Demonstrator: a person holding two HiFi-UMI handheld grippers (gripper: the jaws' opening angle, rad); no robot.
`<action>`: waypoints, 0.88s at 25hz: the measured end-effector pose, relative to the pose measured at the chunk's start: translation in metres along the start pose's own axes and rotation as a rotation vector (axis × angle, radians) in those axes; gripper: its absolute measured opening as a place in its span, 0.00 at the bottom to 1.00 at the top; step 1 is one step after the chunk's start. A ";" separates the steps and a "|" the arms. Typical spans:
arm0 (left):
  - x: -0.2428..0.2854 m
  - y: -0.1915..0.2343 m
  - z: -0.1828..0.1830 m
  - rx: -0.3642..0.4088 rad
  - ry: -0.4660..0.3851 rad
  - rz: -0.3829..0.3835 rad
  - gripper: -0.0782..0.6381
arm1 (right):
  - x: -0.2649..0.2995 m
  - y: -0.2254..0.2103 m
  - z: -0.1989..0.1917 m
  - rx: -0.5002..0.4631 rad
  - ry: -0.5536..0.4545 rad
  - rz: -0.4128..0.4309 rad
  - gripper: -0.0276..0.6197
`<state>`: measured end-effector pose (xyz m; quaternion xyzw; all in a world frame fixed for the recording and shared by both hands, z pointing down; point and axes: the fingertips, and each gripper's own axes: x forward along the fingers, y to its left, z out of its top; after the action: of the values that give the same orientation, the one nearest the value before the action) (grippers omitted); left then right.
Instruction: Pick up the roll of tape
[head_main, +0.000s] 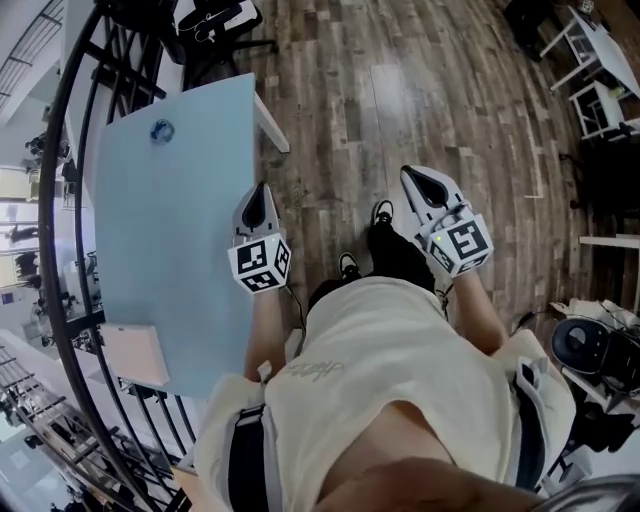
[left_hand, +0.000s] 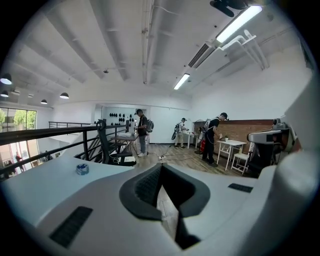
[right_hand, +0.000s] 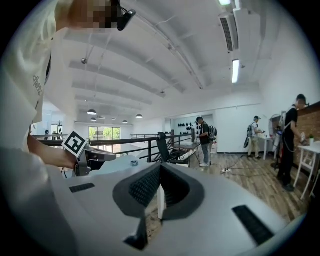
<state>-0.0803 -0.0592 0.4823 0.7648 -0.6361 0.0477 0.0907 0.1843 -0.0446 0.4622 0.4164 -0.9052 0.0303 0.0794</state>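
The roll of tape (head_main: 162, 130) is small and blue-grey. It lies flat near the far end of the pale blue table (head_main: 180, 250). In the left gripper view the roll of tape (left_hand: 82, 169) sits ahead and to the left; in the right gripper view the roll of tape (right_hand: 134, 162) is far off. My left gripper (head_main: 262, 190) hangs at the table's right edge, well short of the roll, shut on nothing. My right gripper (head_main: 418, 178) is over the wooden floor to the right, its jaws together and empty.
A black railing (head_main: 75, 150) curves along the table's left side. A pale flat board (head_main: 135, 353) lies on the table's near end. An office chair (head_main: 212, 28) stands beyond the table. Several people (left_hand: 141, 131) stand far off among white tables (head_main: 600, 40).
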 end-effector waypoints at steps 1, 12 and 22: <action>0.008 0.000 0.000 0.001 0.004 0.008 0.13 | 0.010 -0.008 -0.003 0.003 0.004 0.013 0.05; 0.139 0.022 0.051 -0.039 0.013 0.165 0.13 | 0.162 -0.114 0.030 -0.048 -0.028 0.240 0.05; 0.188 0.028 0.076 -0.112 0.027 0.365 0.13 | 0.242 -0.190 0.034 0.030 -0.029 0.411 0.05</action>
<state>-0.0764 -0.2606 0.4457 0.6299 -0.7645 0.0379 0.1314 0.1694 -0.3536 0.4674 0.2246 -0.9716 0.0534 0.0523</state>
